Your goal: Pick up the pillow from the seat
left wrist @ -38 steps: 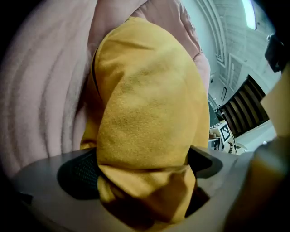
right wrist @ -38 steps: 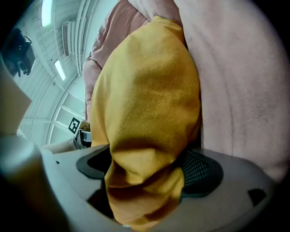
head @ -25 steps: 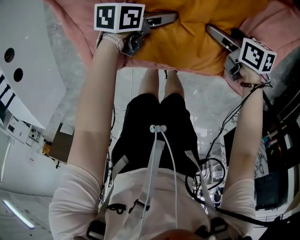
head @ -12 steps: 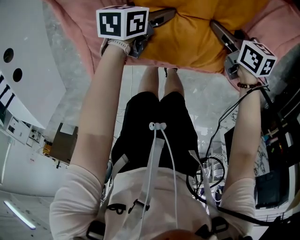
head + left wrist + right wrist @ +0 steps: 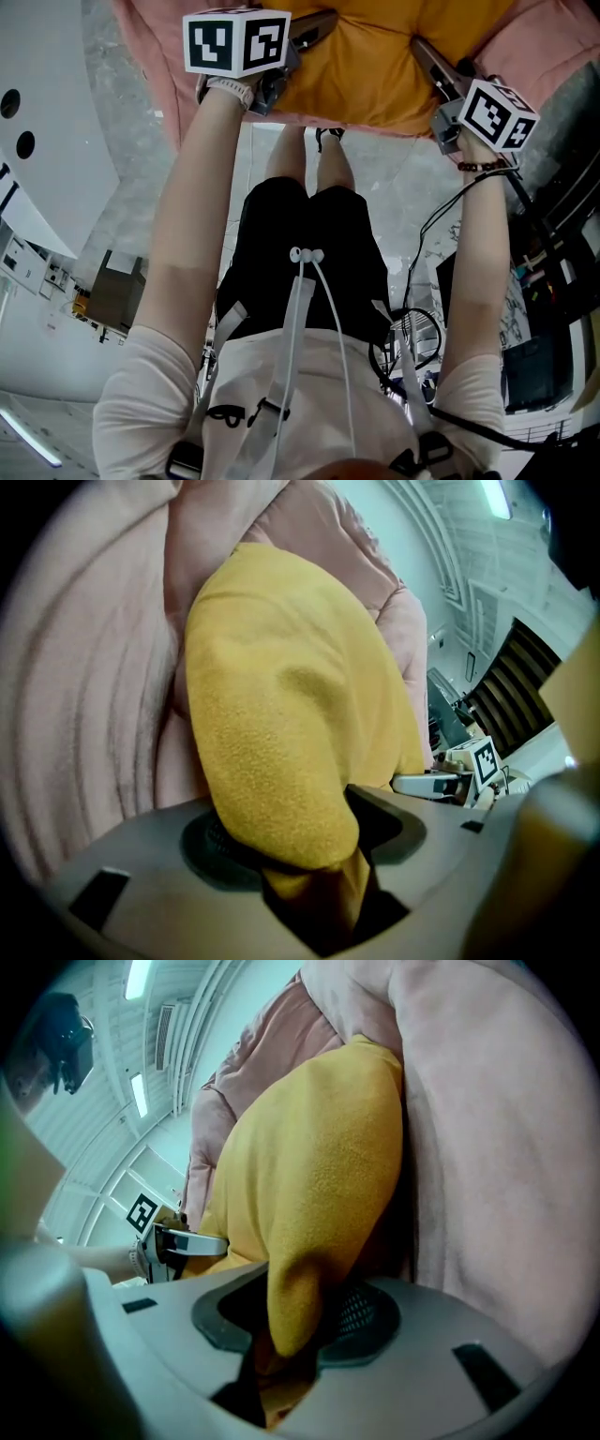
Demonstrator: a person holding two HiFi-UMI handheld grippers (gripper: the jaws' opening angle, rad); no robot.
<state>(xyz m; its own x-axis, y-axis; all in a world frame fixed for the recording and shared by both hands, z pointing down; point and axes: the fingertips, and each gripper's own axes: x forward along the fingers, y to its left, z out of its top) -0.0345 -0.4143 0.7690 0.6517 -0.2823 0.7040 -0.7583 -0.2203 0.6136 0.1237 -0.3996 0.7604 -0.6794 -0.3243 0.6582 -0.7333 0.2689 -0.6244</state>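
Note:
A mustard-yellow pillow (image 5: 375,75) lies on the pink padded seat (image 5: 150,56) at the top of the head view. My left gripper (image 5: 314,23) holds its left near corner and my right gripper (image 5: 427,52) its right near corner. In the left gripper view a fold of the pillow (image 5: 281,714) is bunched between the closing jaws of the left gripper (image 5: 319,874). In the right gripper view the pillow (image 5: 319,1176) hangs down into the closing jaws of the right gripper (image 5: 291,1335), pinched there. Each gripper view shows the other gripper across the pillow.
The seat's pink cushion (image 5: 84,686) rises behind and beside the pillow. Below the seat edge are the person's legs on a pale speckled floor (image 5: 412,206). Cables and dark equipment (image 5: 553,281) crowd the right. A white panel (image 5: 37,141) and a cardboard box (image 5: 112,291) stand at the left.
Both grippers have pushed a little further onto the pillow and their jaws have closed on its near corners. The pillow's front edge has drawn slightly up the view.

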